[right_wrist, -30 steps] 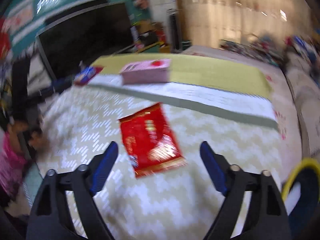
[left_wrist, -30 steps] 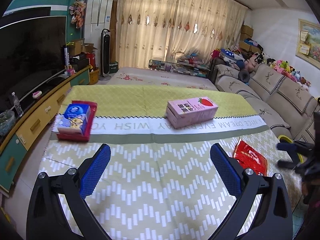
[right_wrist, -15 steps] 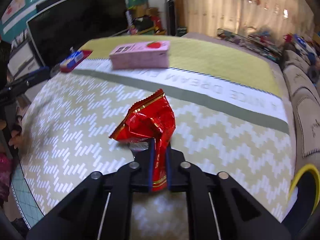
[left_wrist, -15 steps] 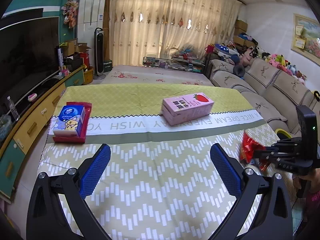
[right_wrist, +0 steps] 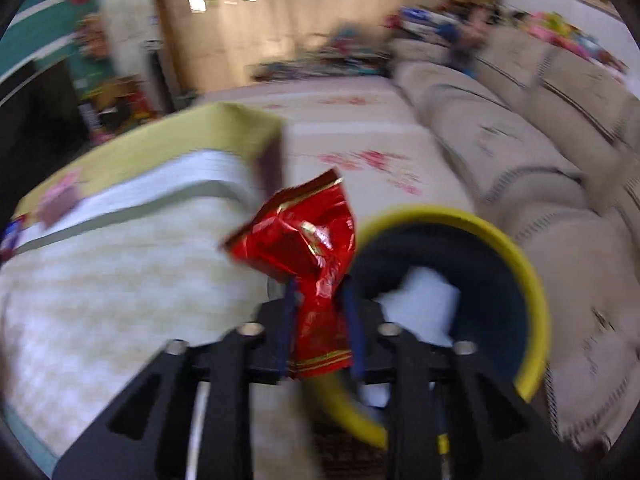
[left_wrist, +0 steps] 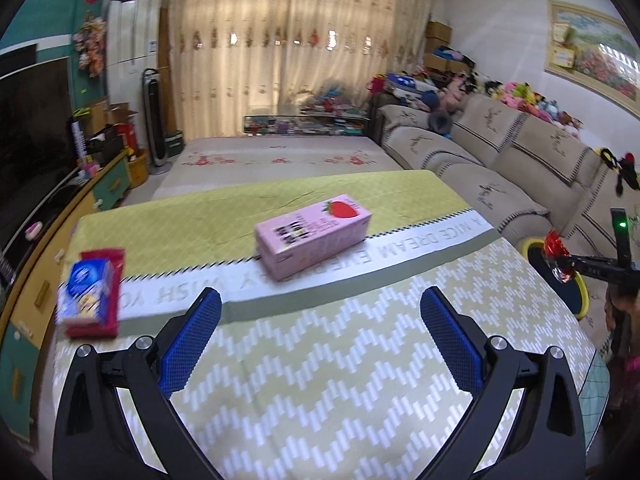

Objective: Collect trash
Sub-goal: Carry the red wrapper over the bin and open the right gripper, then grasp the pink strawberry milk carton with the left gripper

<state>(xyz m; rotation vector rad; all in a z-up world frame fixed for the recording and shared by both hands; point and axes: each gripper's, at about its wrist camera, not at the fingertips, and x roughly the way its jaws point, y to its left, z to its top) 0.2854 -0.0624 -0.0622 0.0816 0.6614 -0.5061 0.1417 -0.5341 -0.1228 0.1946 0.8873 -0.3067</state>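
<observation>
A crumpled red foil wrapper (right_wrist: 308, 240) hangs between the fingers of my right gripper (right_wrist: 318, 292), whose jaws are opening, with a thin gap beside the left pad. It hangs just past the table's right edge, above the near rim of a dark bin with a yellow rim (right_wrist: 524, 256) that holds white paper (right_wrist: 424, 296). The left wrist view shows that gripper (left_wrist: 564, 266), the wrapper (left_wrist: 554, 244) and the bin (left_wrist: 582, 292) at the far right. My left gripper (left_wrist: 320, 312) stands open and empty over the zigzag tablecloth (left_wrist: 320, 380). A pink strawberry carton (left_wrist: 312, 236) lies ahead of it.
A blue tissue pack (left_wrist: 86, 296) rests on a red packet at the table's left edge. A beige sofa (left_wrist: 500, 160) runs along the right, close behind the bin. A TV cabinet (left_wrist: 36, 280) lines the left side. A person's hand and sleeve (left_wrist: 624, 320) show at the right.
My right gripper shut on the red wrapper lying on the table, lifted it and swung right to the bin, where its jaws have parted. The left gripper drifted slightly and rolled.
</observation>
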